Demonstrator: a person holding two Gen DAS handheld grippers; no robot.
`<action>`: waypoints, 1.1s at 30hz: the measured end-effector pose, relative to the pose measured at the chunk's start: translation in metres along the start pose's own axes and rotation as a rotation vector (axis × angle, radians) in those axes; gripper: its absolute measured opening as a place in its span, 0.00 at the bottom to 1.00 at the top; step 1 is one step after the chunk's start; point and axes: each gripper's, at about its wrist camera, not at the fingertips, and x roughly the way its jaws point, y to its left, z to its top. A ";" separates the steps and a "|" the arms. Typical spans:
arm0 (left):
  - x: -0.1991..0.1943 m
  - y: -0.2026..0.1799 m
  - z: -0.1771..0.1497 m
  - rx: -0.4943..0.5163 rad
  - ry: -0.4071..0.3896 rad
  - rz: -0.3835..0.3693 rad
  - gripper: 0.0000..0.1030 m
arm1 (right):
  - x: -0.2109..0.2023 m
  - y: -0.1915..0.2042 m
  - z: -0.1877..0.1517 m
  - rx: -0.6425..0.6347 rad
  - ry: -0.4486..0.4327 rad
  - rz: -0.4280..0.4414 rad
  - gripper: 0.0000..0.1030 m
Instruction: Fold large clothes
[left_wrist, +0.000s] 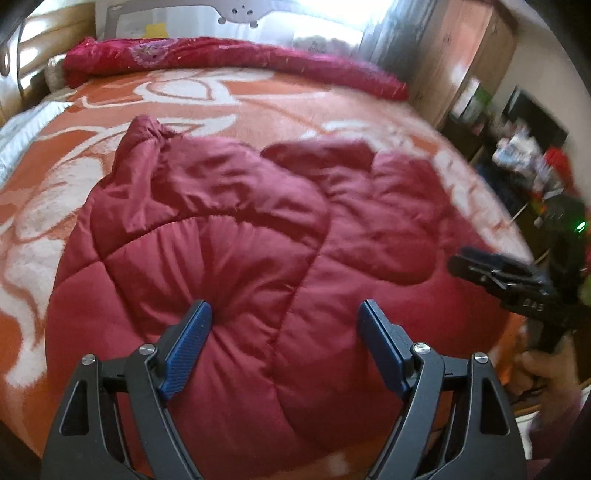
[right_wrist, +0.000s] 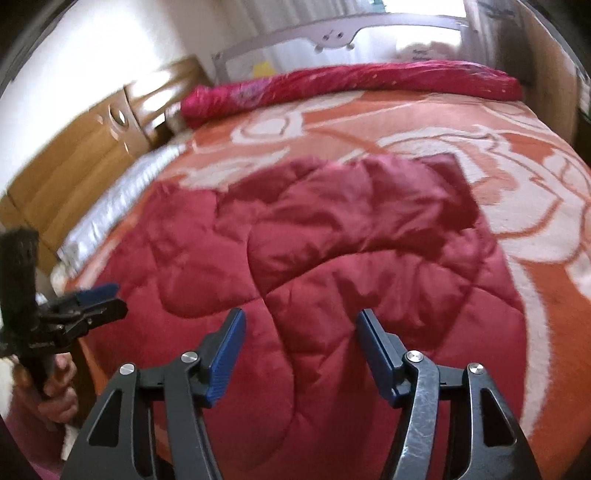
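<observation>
Left wrist view, left to right.

1. Headboard (left_wrist: 22, 74), wooden, at the far left edge of the bed.
2. Blanket (left_wrist: 258, 99), orange with a white pattern, covering the bed.
3. Roll (left_wrist: 229, 61), a crimson quilt bundled along the far side of the blanket.
4. Jacket (left_wrist: 240, 258), dark red and quilted, lying crumpled on the near half of the blanket, one sleeve end bunched up at its far left.
5. Left gripper (left_wrist: 285, 325): we see its jaws spread wide, the blue pads (left_wrist: 184, 354) well apart, nothing between them; they hang over the near part of the jacket, and we cannot tell whether they touch it.
6. Right gripper (left_wrist: 465, 264), seen from the side at the right edge, near the jacket's right border; from here we cannot tell how its jaws stand.
7. Hand (left_wrist: 543, 376) gripping its handle, below.

Right wrist view, left to right.

8. Left gripper (right_wrist: 110, 295), at the left edge beside the jacket's left border, held by a hand (right_wrist: 59, 391).
9. Jacket (right_wrist: 332, 258), filling the middle of the blanket (right_wrist: 535, 221).
10. Right gripper (right_wrist: 300, 328): jaws spread wide, pads (right_wrist: 376, 354) apart, holding nothing, over the jacket's near part.
11. Roll (right_wrist: 351, 83), along the far edge.
</observation>
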 end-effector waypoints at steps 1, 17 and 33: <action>0.007 0.001 0.002 0.011 0.004 0.014 0.80 | 0.007 0.000 0.000 -0.015 0.014 -0.013 0.62; 0.072 0.064 0.065 -0.196 0.096 0.128 0.74 | 0.055 -0.077 0.038 0.187 0.050 -0.155 0.60; 0.084 0.090 0.073 -0.282 0.084 0.119 0.74 | 0.055 -0.103 0.017 0.345 0.000 -0.172 0.60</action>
